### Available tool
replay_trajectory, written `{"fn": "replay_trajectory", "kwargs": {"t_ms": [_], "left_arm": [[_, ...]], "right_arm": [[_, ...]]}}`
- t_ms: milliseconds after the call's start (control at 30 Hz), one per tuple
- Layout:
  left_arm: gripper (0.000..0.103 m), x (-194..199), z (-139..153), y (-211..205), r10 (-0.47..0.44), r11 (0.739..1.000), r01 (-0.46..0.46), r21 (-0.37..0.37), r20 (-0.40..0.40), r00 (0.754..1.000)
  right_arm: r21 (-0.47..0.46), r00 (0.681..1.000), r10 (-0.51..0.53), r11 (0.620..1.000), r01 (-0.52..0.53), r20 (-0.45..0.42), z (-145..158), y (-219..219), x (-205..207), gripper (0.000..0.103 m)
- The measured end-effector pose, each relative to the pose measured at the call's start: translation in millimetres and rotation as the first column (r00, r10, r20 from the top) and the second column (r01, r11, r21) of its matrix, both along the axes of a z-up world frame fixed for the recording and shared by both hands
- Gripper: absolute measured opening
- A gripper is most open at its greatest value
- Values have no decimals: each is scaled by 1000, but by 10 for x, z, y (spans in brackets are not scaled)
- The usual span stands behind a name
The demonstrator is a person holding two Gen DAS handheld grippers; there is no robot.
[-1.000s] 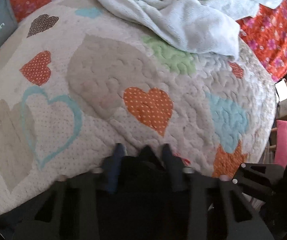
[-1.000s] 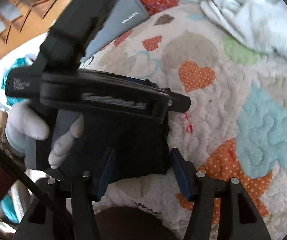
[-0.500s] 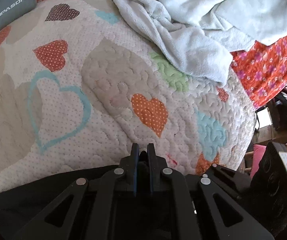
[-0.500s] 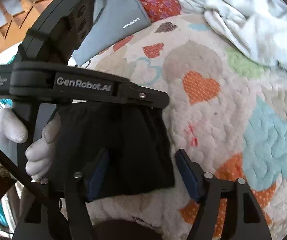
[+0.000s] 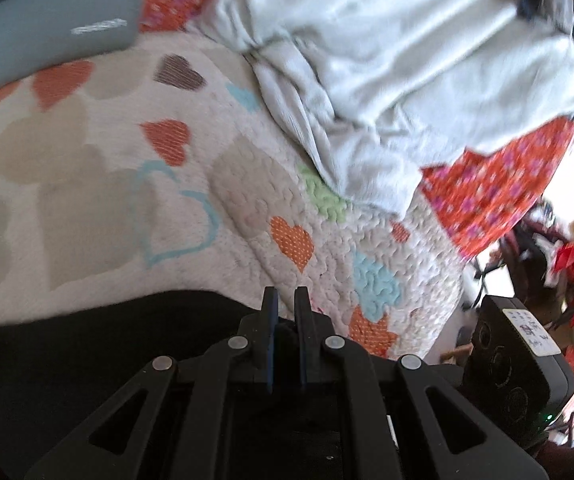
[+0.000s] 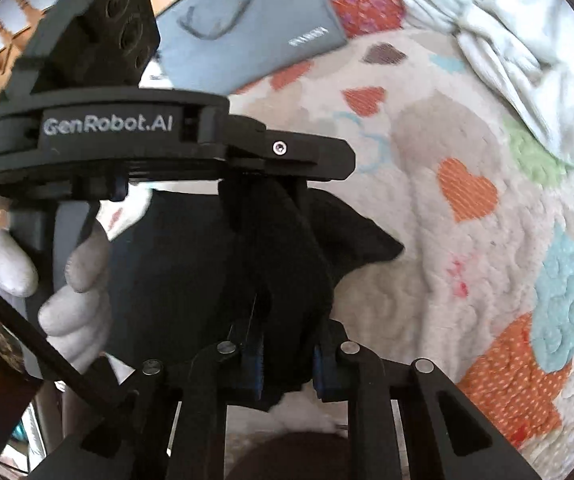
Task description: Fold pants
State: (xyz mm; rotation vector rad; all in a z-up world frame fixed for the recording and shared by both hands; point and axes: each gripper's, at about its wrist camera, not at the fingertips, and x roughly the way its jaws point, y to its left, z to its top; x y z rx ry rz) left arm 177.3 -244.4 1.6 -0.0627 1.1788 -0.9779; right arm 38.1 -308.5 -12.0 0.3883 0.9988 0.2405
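The black pants [image 6: 191, 264] hang bunched between both grippers above the heart-patterned quilt [image 6: 467, 264]. My right gripper [image 6: 287, 356] is shut on a fold of the pants at the bottom of the right wrist view. My left gripper [image 5: 286, 316] is shut on another part of the pants [image 5: 87, 340], which spread dark along the lower left of the left wrist view. The left gripper's body [image 6: 159, 152] crosses the right wrist view, held by a white-gloved hand [image 6: 75, 280], with cloth hanging from its jaws.
A pale crumpled blanket [image 5: 387, 80] lies at the far side of the quilt [image 5: 127, 200]. A grey laptop bag [image 6: 247, 28] sits at the far left. A red floral sheet [image 5: 499, 188] covers the right edge, with room clutter beyond.
My left gripper closed on the pants and lifted them. My right gripper, open a second ago, has closed on a fold of the pants. The cloth is now raised and bunched.
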Motion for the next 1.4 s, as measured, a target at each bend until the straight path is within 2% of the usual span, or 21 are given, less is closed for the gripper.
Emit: {"fn": "replay_trajectory", "kwargs": {"t_ms": [133, 233, 300, 333, 467, 533, 567, 633, 667, 733, 800, 833, 900, 1000, 1033, 1133, 1267, 1367, 1400], "left_arm": [[8, 32, 97, 666, 128, 989, -129, -78, -22, 992], [8, 33, 80, 1292, 250, 959, -254, -122, -50, 967], [9, 11, 55, 1743, 331, 931, -337, -141, -67, 941], [11, -13, 39, 1964, 371, 914, -378, -146, -74, 926], [12, -178, -27, 2938, 539, 820, -548, -165, -102, 836], [15, -294, -57, 3327, 599, 768, -613, -186, -127, 790], [17, -370, -72, 3517, 626, 740, -641, -203, -140, 767], [27, -509, -98, 3804, 665, 694, -682, -230, -157, 730], [29, -587, -112, 3932, 682, 672, -699, -243, -165, 713], [30, -687, -138, 4077, 700, 646, -719, -256, -176, 692], [30, -749, -155, 4091, 708, 635, -728, -258, -184, 682], [31, -776, -166, 4094, 709, 632, -731, -258, -188, 680], [31, -821, -195, 4078, 705, 631, -731, -261, -200, 680], [35, -891, -268, 3985, 691, 635, -726, -264, -229, 686], [35, -919, -305, 3920, 684, 636, -725, -263, -242, 688], [35, -1008, -388, 3768, 668, 642, -722, -260, -272, 692], [35, -1144, -498, 3552, 646, 667, -707, -236, -290, 706], [35, -1221, -522, 3518, 656, 673, -710, -207, -274, 703], [35, -1251, -520, 3548, 663, 669, -715, -206, -271, 698]], "right_arm": [[-63, 995, 94, 994, -92, 32, 237, 481, 101, 19], [-119, 981, 190, 976, -183, 47, 352, 949, 195, 19], [-153, 962, 269, 954, -259, 43, 385, 1323, 280, 19], [-166, 953, 302, 942, -292, 37, 381, 1485, 316, 19], [-220, 892, 451, 867, -447, -33, 192, 2180, 515, 19], [-217, 849, 518, 822, -527, -99, -18, 2483, 606, 27], [-199, 836, 536, 812, -549, -120, -100, 2575, 645, 29], [-127, 828, 544, 819, -559, -139, -202, 2670, 721, 37], [-80, 832, 538, 831, -550, -132, -176, 2679, 725, 37], [40, 849, 520, 854, -519, -94, -27, 2614, 720, 38], [114, 876, 481, 873, -473, -48, 209, 2510, 740, 40], [118, 889, 456, 885, -450, -33, 302, 2425, 764, 42], [80, 921, 388, 919, -385, -27, 457, 2211, 791, 42], [13, 947, 314, 949, -314, -60, 522, 1950, 885, 42], [23, 950, 304, 953, -303, -79, 493, 1903, 900, 42], [113, 937, 312, 948, -297, -157, 253, 1919, 946, 42], [189, 902, 341, 935, -299, -265, -171, 2246, 1197, 42], [298, 875, 349, 920, -253, -335, -458, 2422, 1388, 44], [370, 875, 356, 901, -227, -329, -494, 2458, 1437, 44]]}}
